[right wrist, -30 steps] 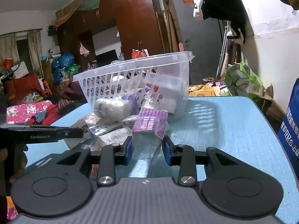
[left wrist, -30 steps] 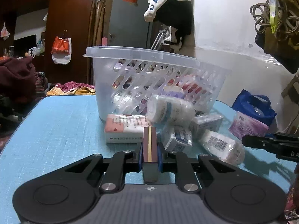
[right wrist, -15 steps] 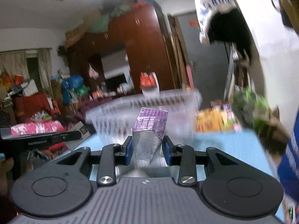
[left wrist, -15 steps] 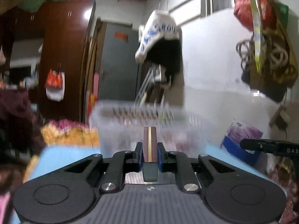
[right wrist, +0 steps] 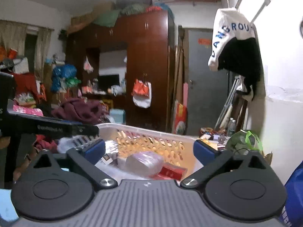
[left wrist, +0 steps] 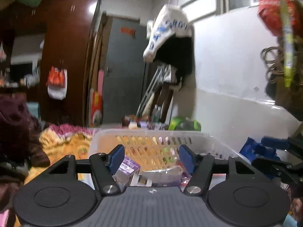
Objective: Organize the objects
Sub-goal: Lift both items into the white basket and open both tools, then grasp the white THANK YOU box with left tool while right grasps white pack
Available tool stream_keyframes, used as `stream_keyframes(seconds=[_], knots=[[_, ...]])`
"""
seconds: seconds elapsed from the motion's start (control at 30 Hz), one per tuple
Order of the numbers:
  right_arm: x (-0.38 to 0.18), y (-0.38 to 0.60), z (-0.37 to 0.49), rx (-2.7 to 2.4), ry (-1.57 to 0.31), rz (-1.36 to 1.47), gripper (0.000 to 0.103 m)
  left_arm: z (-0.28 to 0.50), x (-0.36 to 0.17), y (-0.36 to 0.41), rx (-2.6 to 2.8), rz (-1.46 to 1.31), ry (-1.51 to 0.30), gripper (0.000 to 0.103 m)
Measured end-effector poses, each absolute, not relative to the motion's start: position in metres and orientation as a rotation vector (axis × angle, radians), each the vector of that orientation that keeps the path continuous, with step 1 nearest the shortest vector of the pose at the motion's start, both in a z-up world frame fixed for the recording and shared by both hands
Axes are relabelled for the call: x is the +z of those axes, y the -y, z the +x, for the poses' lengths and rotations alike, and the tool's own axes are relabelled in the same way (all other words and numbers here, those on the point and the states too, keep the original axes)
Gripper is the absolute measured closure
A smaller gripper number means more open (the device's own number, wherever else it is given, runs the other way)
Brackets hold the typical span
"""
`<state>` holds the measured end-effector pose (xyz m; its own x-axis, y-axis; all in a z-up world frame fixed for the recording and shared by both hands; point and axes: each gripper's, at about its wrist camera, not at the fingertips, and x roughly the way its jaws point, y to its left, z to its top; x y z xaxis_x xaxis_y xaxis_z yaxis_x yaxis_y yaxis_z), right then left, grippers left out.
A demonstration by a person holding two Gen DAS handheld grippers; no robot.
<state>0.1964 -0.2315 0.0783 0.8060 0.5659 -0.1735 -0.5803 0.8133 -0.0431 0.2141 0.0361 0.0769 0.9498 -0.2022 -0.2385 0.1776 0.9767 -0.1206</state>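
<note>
A white slotted plastic basket sits just ahead of both grippers; it also shows in the right wrist view. My left gripper is open and empty above the basket's near side. Below it lie a purple box and other packets. My right gripper is open and empty over the basket. Below it lie a clear wrapped purple packet and a red box. The other gripper shows at the edge of each view, on the right and on the left.
A white wall stands on the right with hanging clothes and bags. A dark wardrobe and grey door stand behind. Cloth piles lie beyond the basket. A blue bag sits at the right.
Both grippers rose from the table to above the basket and opened. The dark flat item in the left gripper and the purple packet in the right gripper were let go.
</note>
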Motion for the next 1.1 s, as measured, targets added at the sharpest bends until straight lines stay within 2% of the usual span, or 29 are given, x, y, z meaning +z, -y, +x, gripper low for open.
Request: stream_keyframes(seconds=[0.03, 0.07, 0.2, 0.37, 0.53, 0.77, 0.93, 1.1], knots=[[0.072, 0.239, 0.186, 0.618, -0.156, -0.075, 0.0, 0.197, 0.073, -0.035, -0.195, -0.087, -0.228, 0.02], [0.062, 0.246, 0.177, 0.613, -0.172, -0.056, 0.0, 0.184, 0.067, -0.035, -0.194, -0.075, -0.221, 0.013], [0.023, 0.255, 0.163, 0.593, -0.291, -0.021, 0.0, 0.164, 0.034, -0.029, -0.153, -0.045, -0.31, 0.013], [0.005, 0.246, 0.17, 0.683, -0.394, -0.035, 0.002, 0.173, 0.003, -0.041, -0.143, -0.111, -0.438, 0.013], [-0.002, 0.237, 0.178, 0.707, -0.46, -0.062, 0.016, 0.185, -0.011, -0.035, -0.128, -0.078, -0.488, 0.013], [-0.011, 0.242, 0.173, 0.691, -0.494, -0.099, 0.023, 0.19, -0.021, -0.031, -0.116, -0.043, -0.545, 0.013], [-0.012, 0.241, 0.178, 0.686, -0.532, -0.133, 0.045, 0.194, -0.022, -0.028, -0.11, -0.016, -0.567, 0.013], [-0.017, 0.238, 0.181, 0.72, -0.565, -0.152, 0.058, 0.199, -0.022, -0.022, -0.106, 0.001, -0.592, 0.013]])
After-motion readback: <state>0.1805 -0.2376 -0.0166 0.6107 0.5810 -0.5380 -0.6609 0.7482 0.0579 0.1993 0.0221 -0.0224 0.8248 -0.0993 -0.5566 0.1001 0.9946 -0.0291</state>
